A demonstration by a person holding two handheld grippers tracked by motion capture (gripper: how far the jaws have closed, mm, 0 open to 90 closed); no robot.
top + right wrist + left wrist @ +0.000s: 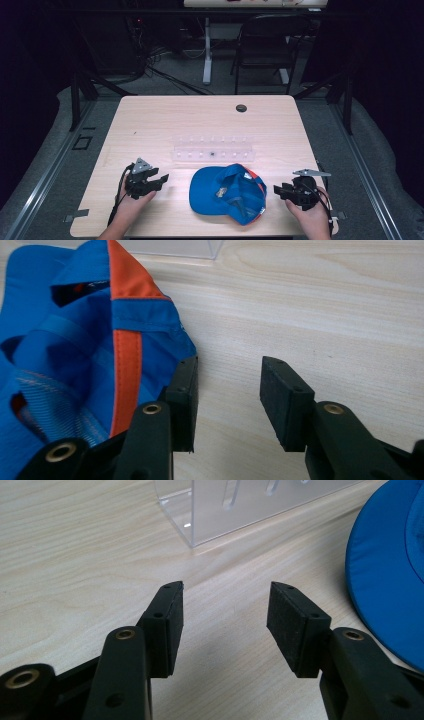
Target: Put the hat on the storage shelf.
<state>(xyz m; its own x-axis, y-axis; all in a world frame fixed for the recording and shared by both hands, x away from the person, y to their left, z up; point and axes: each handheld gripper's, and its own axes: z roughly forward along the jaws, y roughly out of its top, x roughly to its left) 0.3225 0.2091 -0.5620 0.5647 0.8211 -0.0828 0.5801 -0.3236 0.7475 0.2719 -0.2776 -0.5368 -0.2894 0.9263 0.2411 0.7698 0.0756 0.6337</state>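
A blue cap [227, 192] with orange trim lies upside down on the wooden table [165, 120], near the front edge, brim toward the left. My left gripper [162, 178] rests to the cap's left, open, with bare table between its jaws [225, 617]; the cap's brim [390, 575] is off to its right. My right gripper [276, 190] sits at the cap's right side, open [227, 390], its left jaw beside the cap's [90, 365] orange-edged rim. Nothing is held.
A clear acrylic rack [212, 148] with small pegs stands across the table's middle, just behind the cap; its corner [200, 515] is ahead of my left gripper. A dark round grommet [241, 108] sits near the far edge. A chair [265, 45] stands beyond the table.
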